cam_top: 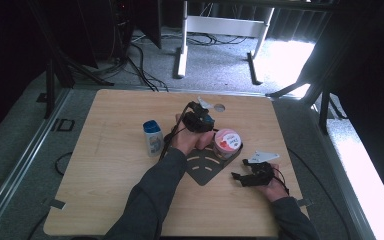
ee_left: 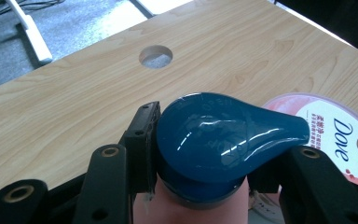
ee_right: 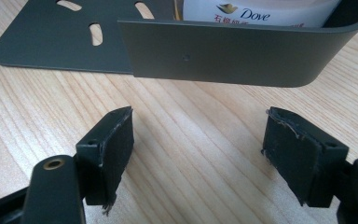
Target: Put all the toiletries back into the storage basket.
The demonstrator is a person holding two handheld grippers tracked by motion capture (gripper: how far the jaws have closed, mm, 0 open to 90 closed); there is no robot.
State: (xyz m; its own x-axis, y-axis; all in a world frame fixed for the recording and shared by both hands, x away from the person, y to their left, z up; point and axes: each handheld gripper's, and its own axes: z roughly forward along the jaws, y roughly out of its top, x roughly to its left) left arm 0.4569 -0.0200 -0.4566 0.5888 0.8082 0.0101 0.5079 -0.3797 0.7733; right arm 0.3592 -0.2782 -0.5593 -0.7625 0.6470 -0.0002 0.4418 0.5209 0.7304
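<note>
Left gripper view: left hand-held gripper (ee_left: pixel 200 154) clamped on blue pump (ee_left: pixel 223 135), Dove jar (ee_left: pixel 340 135) just beside, jar in dark tray (ee_right: pixel 233 56). Right hand-held gripper (ee_right: pixel 198 154) open over desk (ee_right: pixel 191 121), near tray.

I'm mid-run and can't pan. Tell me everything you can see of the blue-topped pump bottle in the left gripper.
The pump bottle has a glossy dark blue plastic pump head, teardrop-shaped, with faint embossed lettering, its spout pointing toward the pink-lidded Dove jar. Below the blue collar a pinkish body shows; the rest is hidden. The left gripper is shut on its neck, black pads pressing both sides. In the high view it sits beside the jar, near the dark grey metal rack. Whether its base touches anything cannot be told.
</note>
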